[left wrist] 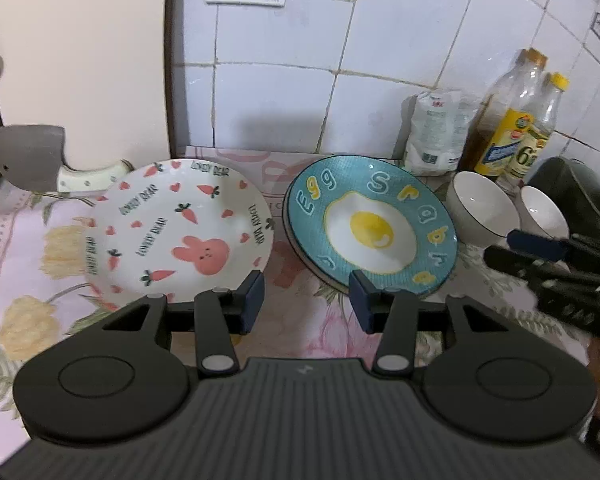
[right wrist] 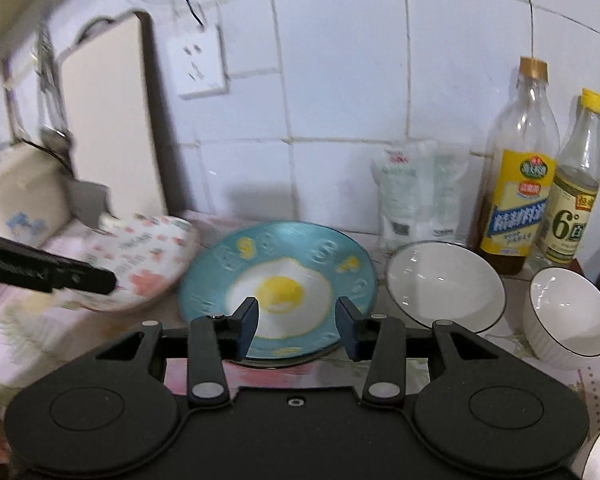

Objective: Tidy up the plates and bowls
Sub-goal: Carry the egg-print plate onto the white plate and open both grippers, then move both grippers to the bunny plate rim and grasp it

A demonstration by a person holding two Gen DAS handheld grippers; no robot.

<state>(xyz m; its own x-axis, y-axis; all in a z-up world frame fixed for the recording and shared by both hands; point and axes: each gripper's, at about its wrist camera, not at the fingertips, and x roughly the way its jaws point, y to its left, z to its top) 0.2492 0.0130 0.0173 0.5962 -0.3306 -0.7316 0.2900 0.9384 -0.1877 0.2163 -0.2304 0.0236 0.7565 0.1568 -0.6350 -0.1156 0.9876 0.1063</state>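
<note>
Just ahead of both half-open, empty grippers, left (left wrist: 306,300) and right (right wrist: 296,326), a teal fried-egg ceramic plate (left wrist: 370,224) lies stacked beside a white bunny-print plate (left wrist: 176,224), likely to slide if nudged.

white plate (left wrist: 176,224): "LOVELY BEAR", repeated | teal plate (left wrist: 370,226): "Egg", further letters unclear | smaller bottle's label (right wrist: 568,224): "6°" | other labels: too small to read
</note>
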